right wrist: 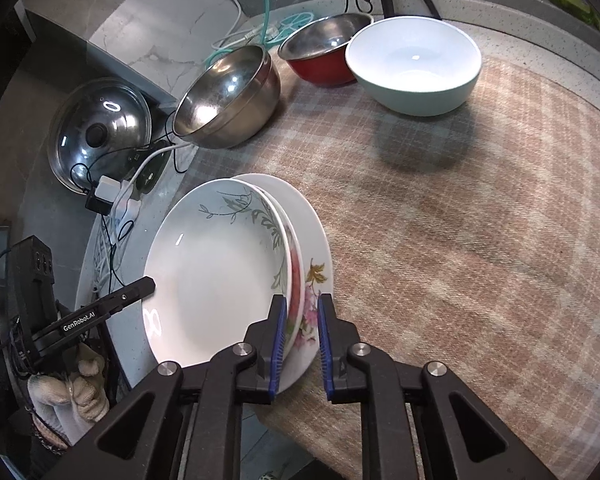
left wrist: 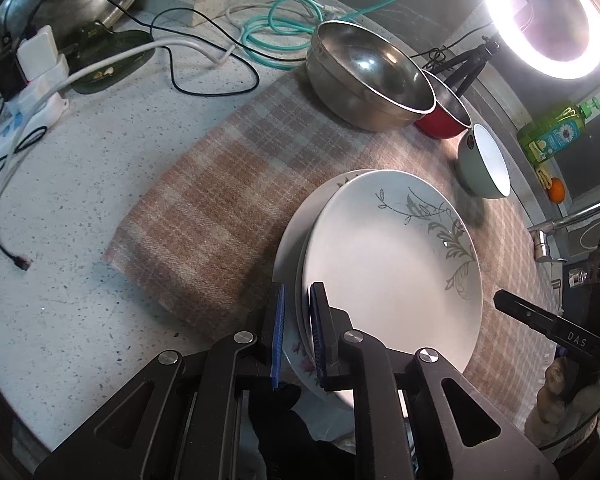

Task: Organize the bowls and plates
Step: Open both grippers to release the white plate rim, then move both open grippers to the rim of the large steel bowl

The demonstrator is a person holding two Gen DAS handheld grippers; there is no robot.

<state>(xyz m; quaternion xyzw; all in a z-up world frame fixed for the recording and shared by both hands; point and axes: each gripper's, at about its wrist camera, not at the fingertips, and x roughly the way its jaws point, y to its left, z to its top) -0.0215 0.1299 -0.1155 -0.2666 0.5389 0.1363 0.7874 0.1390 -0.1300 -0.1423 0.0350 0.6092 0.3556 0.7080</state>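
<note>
Plate stack point(right wrist: 228, 280) rims between both grippers' parted jaws — apparently unclamped.

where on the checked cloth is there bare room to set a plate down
Widest free patch: checked cloth between the plate stack and the mint bowl. Also free: cloth left of the stack, below the steel bowl. Crowded: the far edge, where steel, red bowl and mint bowls sit close, and the cable-strewn counter.

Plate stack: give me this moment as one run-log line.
plate stack on checked cloth | left gripper jaws astride its rim | right gripper jaws astride opposite rim, loose | three bowls behind, unstacked
</note>
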